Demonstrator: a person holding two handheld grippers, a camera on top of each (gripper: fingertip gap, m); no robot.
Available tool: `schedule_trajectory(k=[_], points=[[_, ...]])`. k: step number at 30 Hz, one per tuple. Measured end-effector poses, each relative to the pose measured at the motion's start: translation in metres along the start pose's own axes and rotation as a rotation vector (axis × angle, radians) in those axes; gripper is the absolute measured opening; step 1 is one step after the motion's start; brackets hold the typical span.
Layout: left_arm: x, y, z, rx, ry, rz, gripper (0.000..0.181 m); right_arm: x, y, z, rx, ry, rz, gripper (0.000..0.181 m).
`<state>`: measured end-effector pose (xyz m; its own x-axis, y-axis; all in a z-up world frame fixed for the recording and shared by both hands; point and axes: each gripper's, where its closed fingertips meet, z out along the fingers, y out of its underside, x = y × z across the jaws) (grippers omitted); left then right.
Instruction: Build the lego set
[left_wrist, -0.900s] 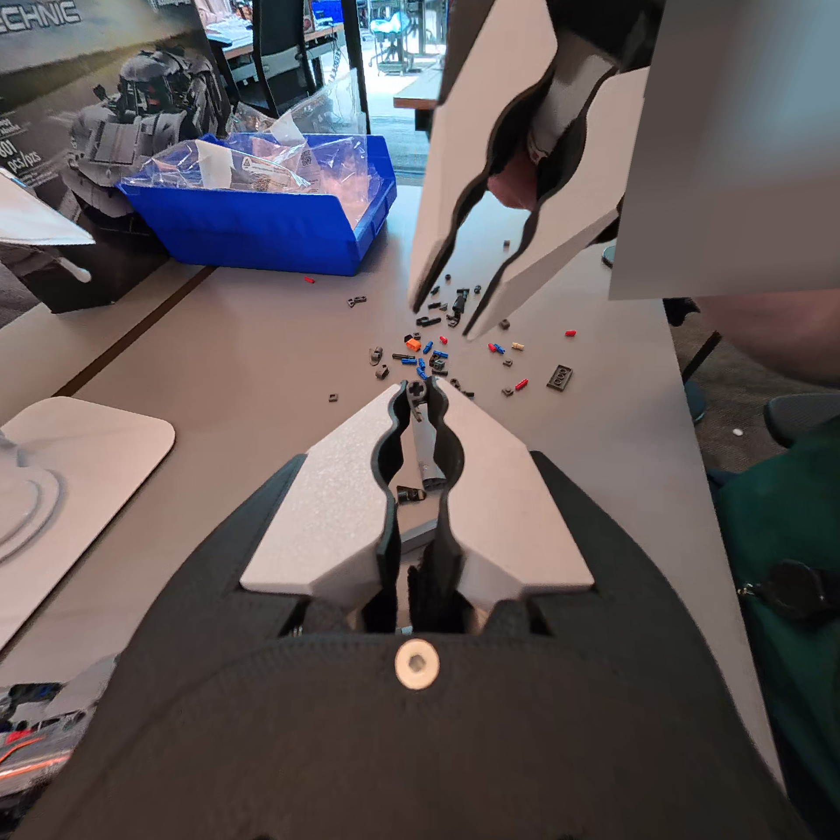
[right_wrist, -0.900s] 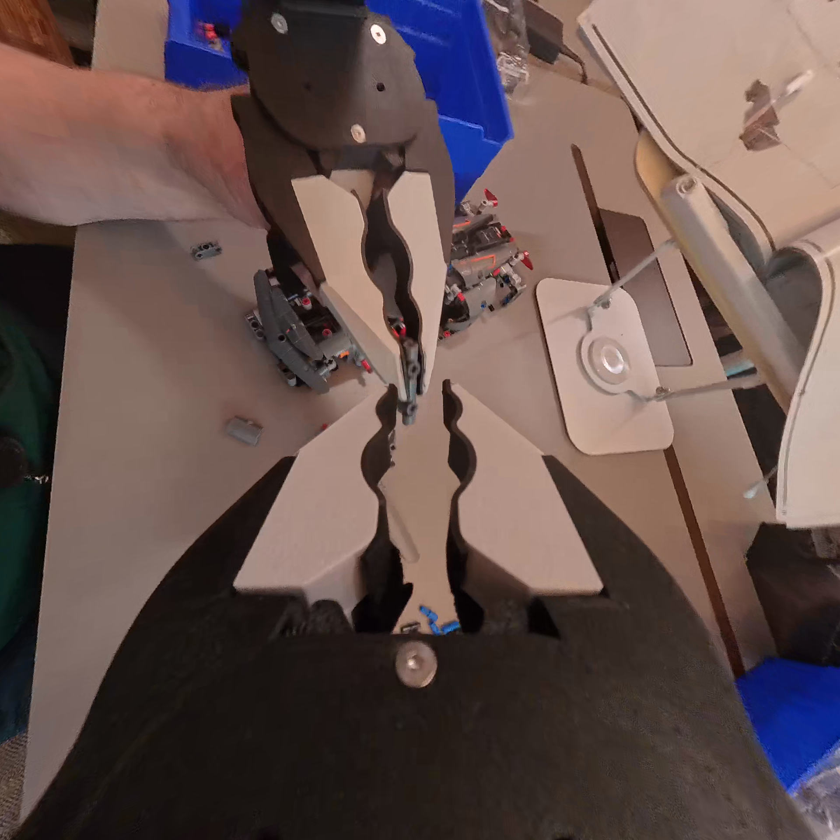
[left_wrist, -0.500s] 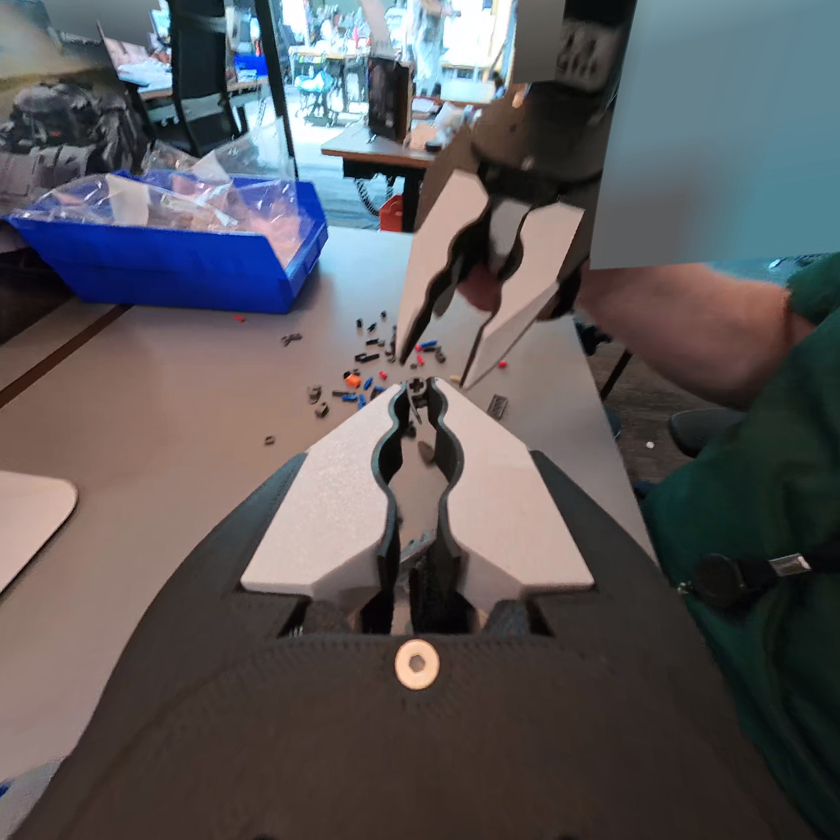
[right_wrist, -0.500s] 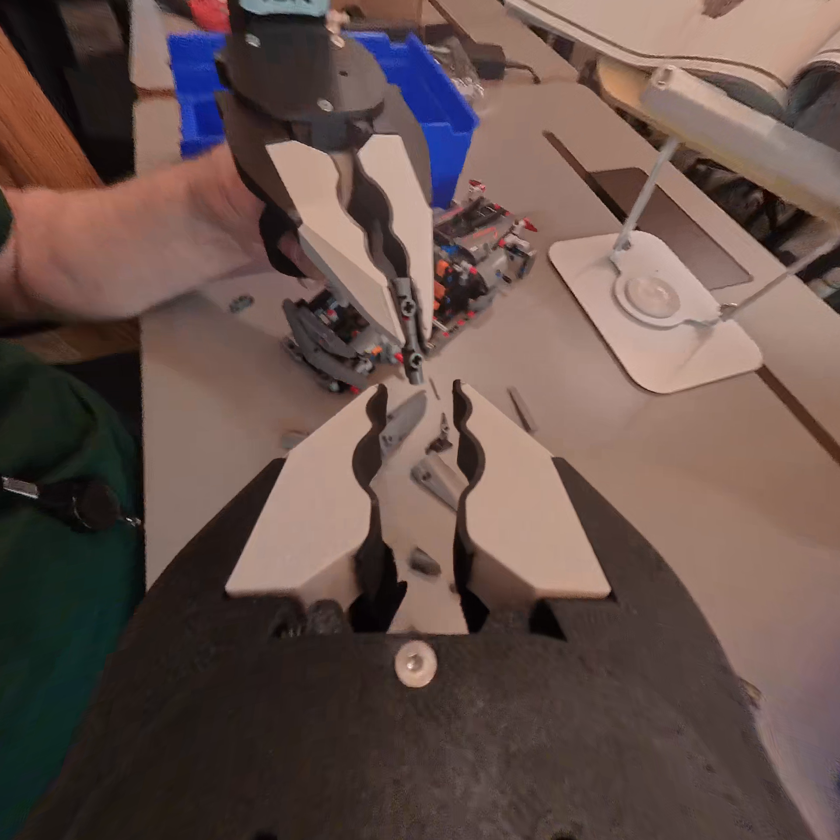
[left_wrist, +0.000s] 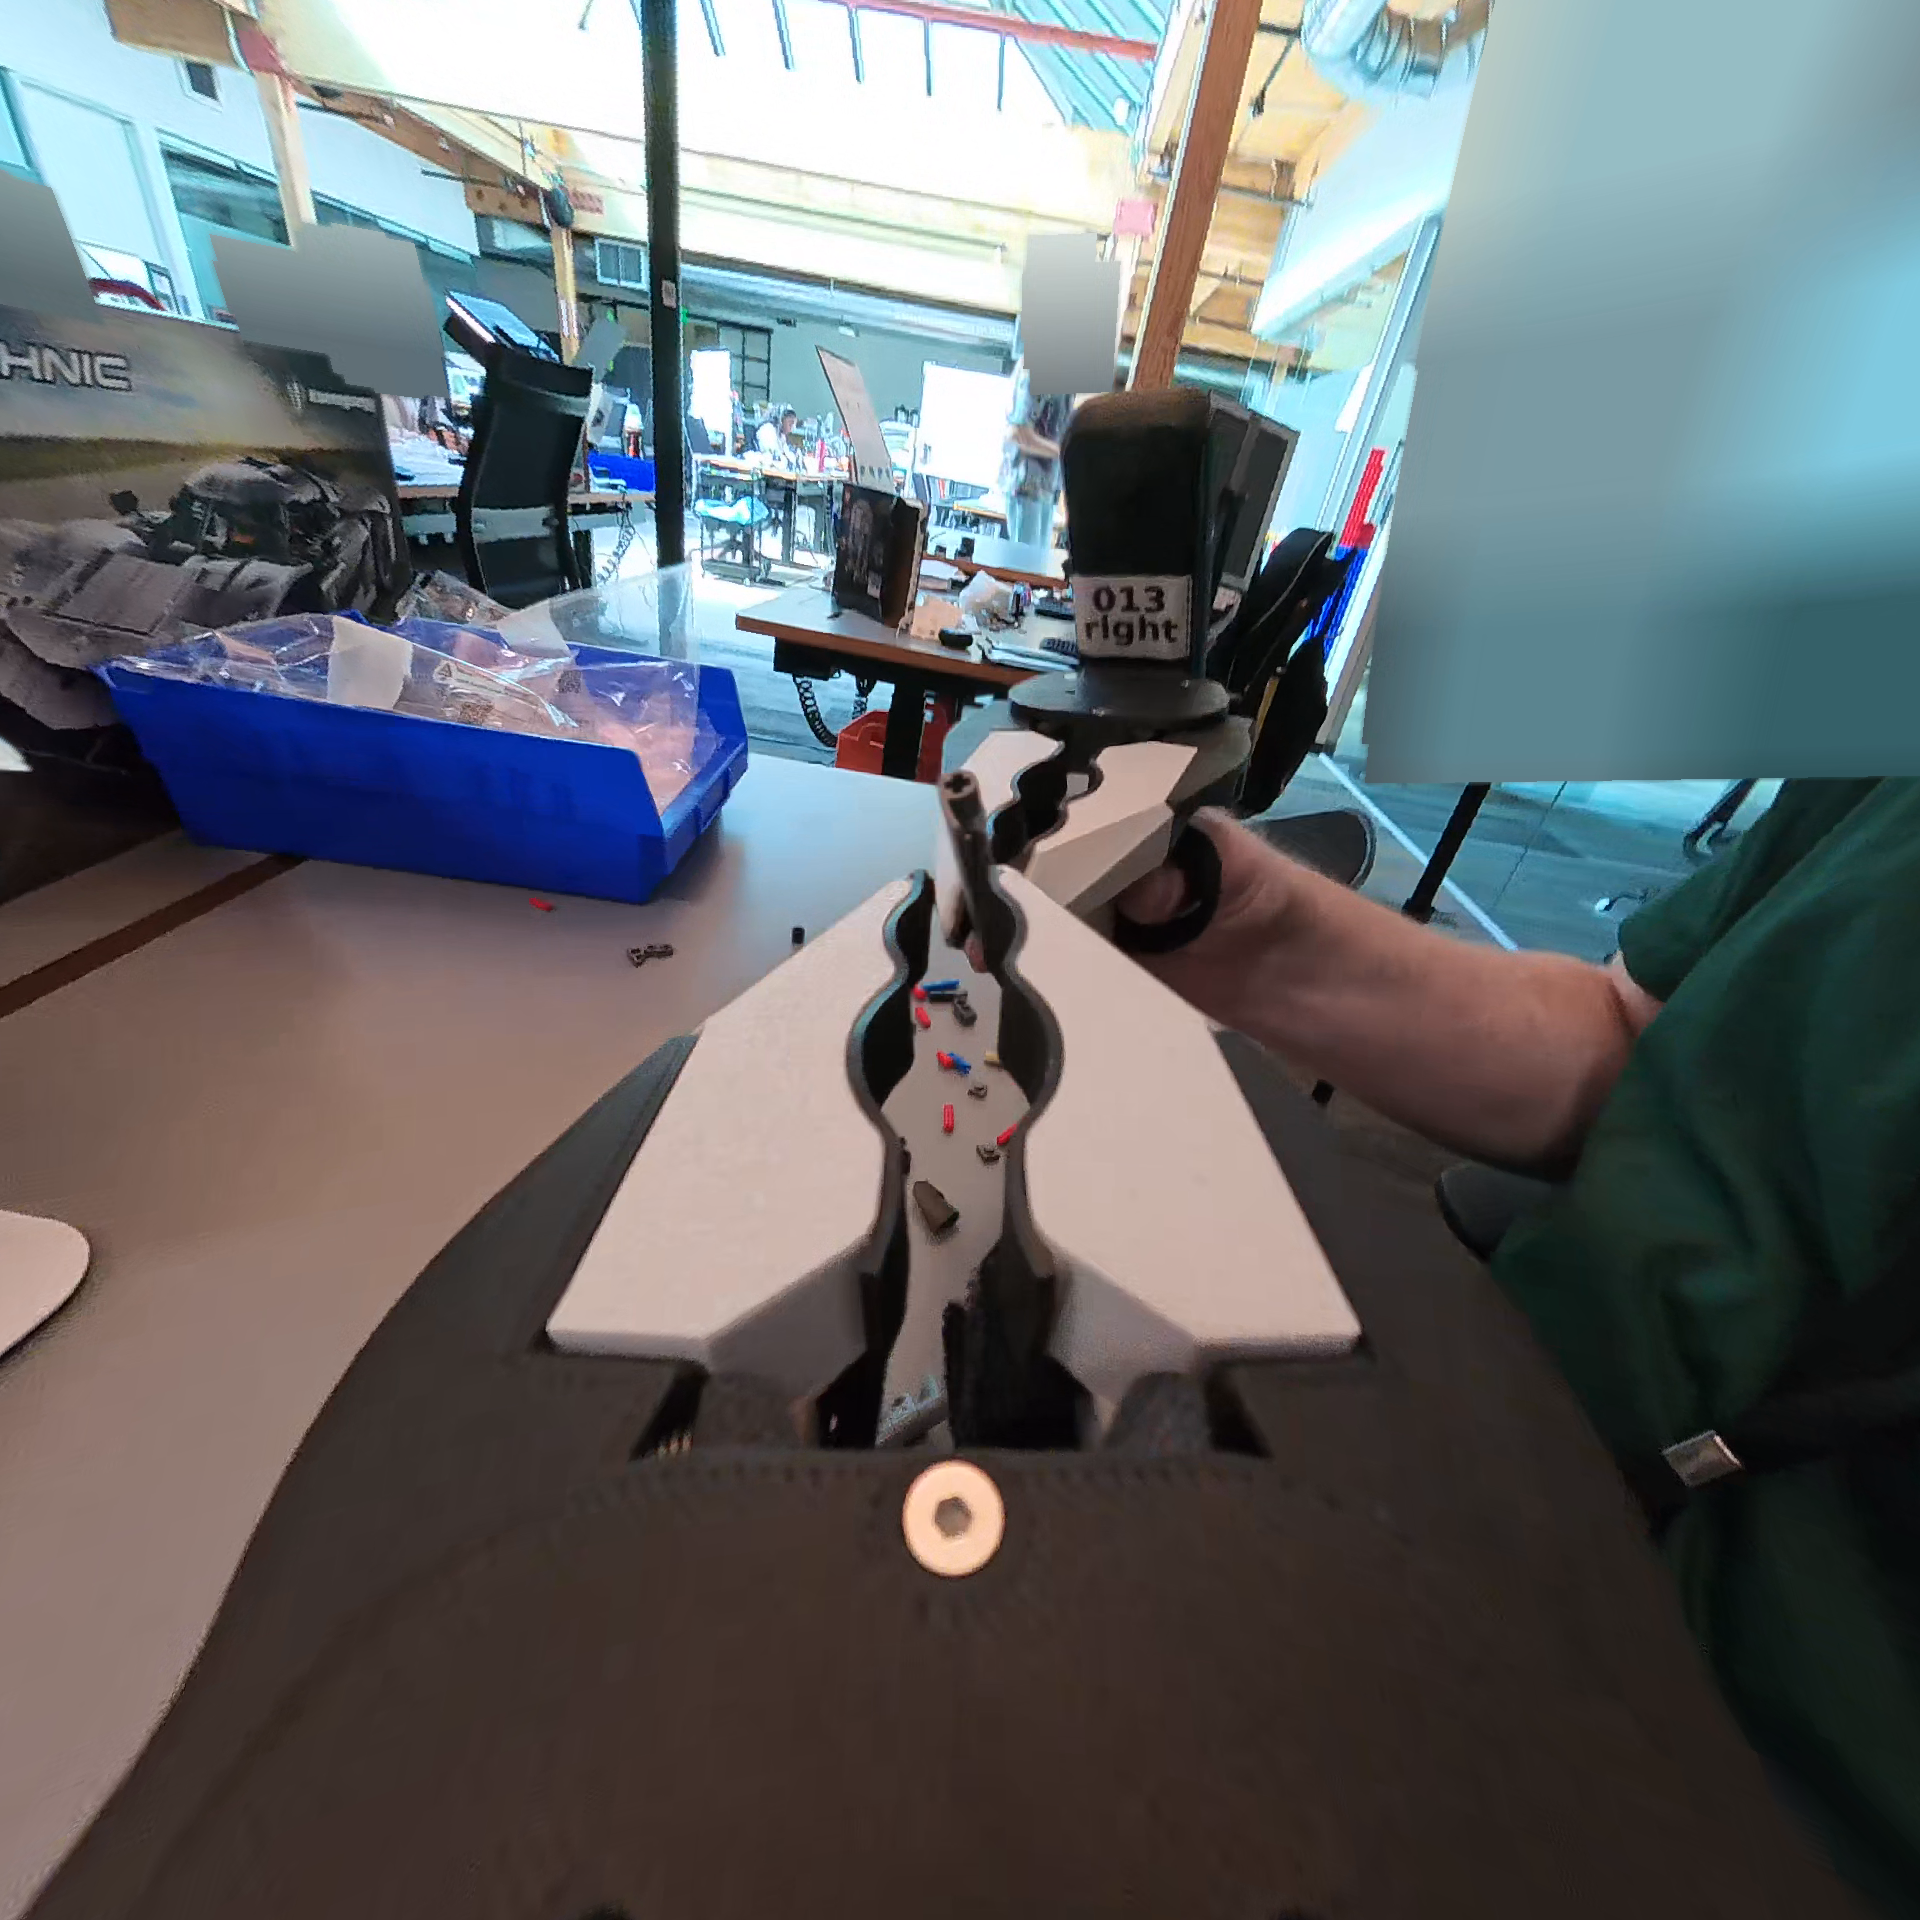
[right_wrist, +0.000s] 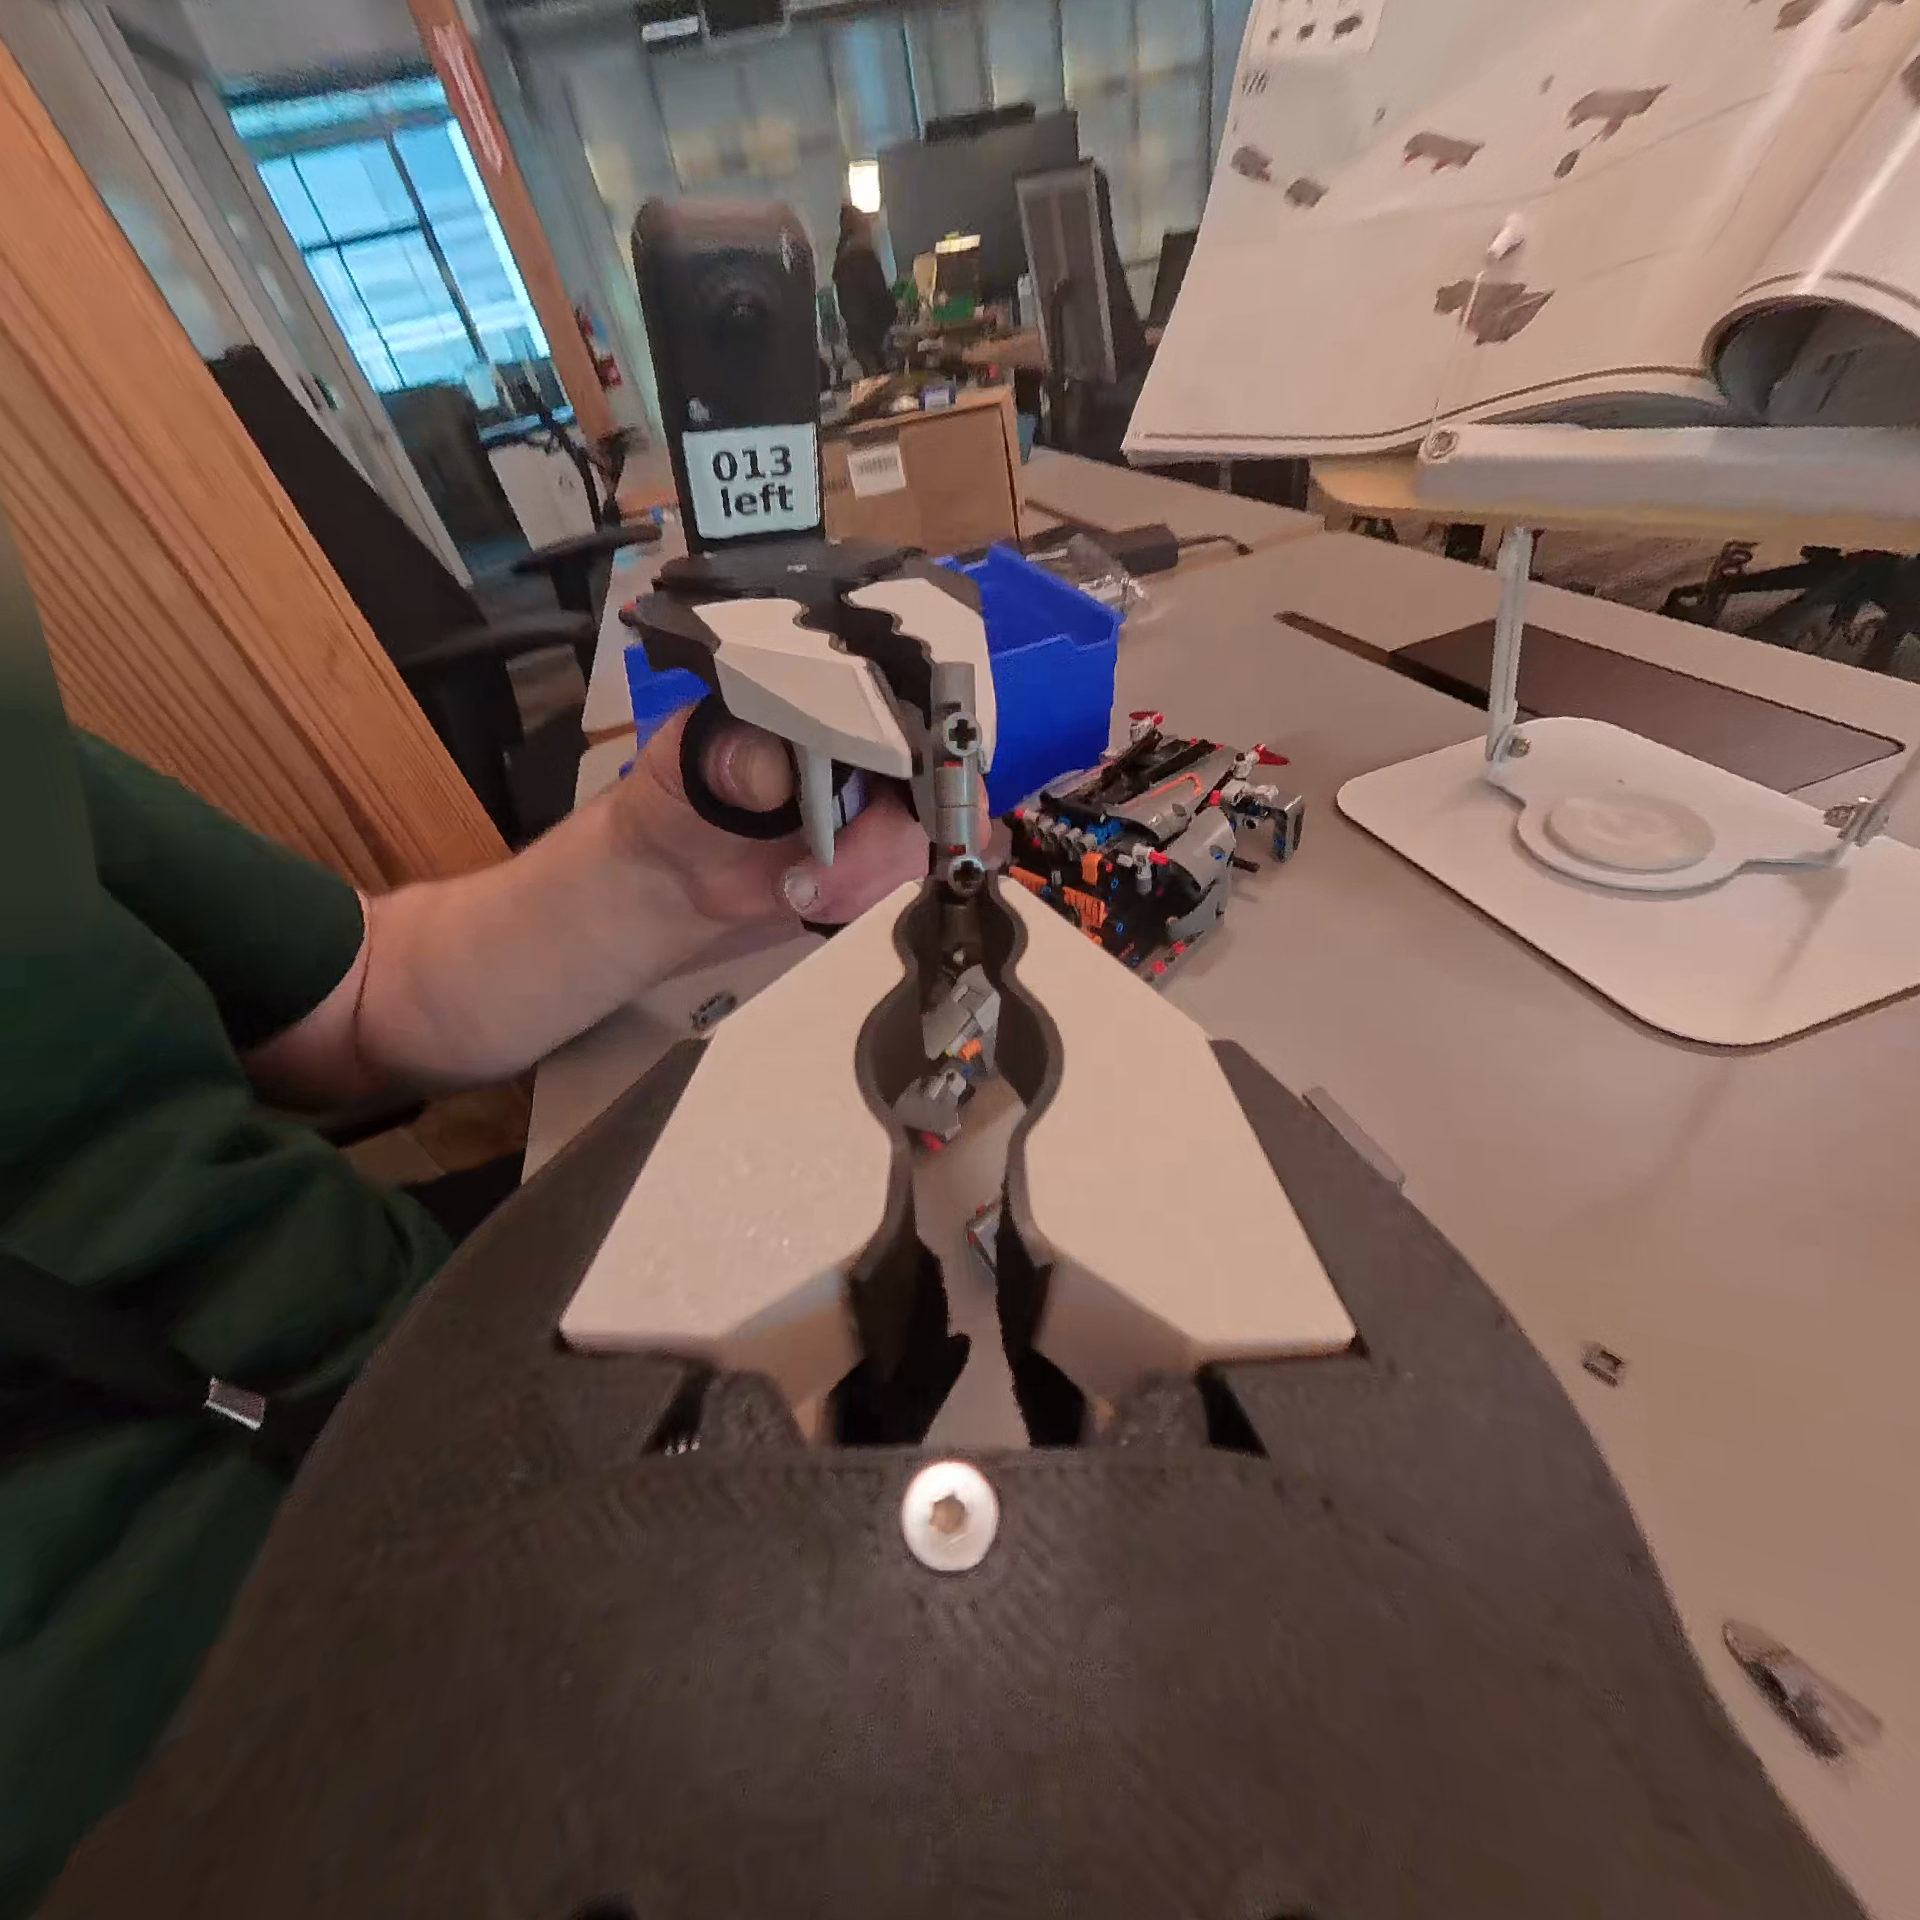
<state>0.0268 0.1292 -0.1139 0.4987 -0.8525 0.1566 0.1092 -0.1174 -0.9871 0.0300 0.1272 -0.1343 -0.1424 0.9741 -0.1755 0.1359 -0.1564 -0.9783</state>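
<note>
A grey lego beam (right_wrist: 954, 769) with cross holes stands upright in the air between the two grippers. My left gripper (left_wrist: 958, 891) is shut on it; in the right wrist view the left gripper (right_wrist: 945, 748) holds its upper part. My right gripper (right_wrist: 956, 891) is shut on the beam's lower end. In the left wrist view the beam (left_wrist: 966, 862) sticks up, tilted, at my fingertips. A partly built grey, black and orange model (right_wrist: 1143, 842) sits on the table behind. Loose small pieces (left_wrist: 951, 1060) lie on the table below.
A blue bin (left_wrist: 416, 769) with plastic bags stands at the back left beside the set's box (left_wrist: 187, 499). An open instruction book (right_wrist: 1507, 260) rests on a white stand (right_wrist: 1610, 862) at the right. A small grey sub-assembly (right_wrist: 956, 1039) lies under my right gripper. It is some 15 cm from my right tips to the small grey sub-assembly (right_wrist: 956, 1039).
Both grippers have lifted and tilted up from looking down at the table to looking level. My right gripper has narrowed from open onto the lower end of the beam.
</note>
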Motion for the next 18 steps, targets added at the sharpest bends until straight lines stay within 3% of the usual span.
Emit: schedule_trajectory(k=[12,14,16,18], points=[[0.002,-0.004,0.0,0.049,0.008,-0.039,0.0,-0.004,-0.006,0.005,0.049,0.007,-0.007,0.005],[0.0,-0.005,-0.003,0.038,0.002,-0.033,0.0,0.005,-0.011,-0.006,0.04,0.076,-0.022,0.018],[-0.002,-0.006,-0.006,0.034,-0.017,-0.022,0.0,0.014,-0.001,-0.023,-0.061,0.157,-0.083,0.012],[-0.006,-0.008,-0.009,0.03,-0.037,-0.026,0.0,0.026,0.033,-0.042,-0.283,0.234,-0.12,0.01]])
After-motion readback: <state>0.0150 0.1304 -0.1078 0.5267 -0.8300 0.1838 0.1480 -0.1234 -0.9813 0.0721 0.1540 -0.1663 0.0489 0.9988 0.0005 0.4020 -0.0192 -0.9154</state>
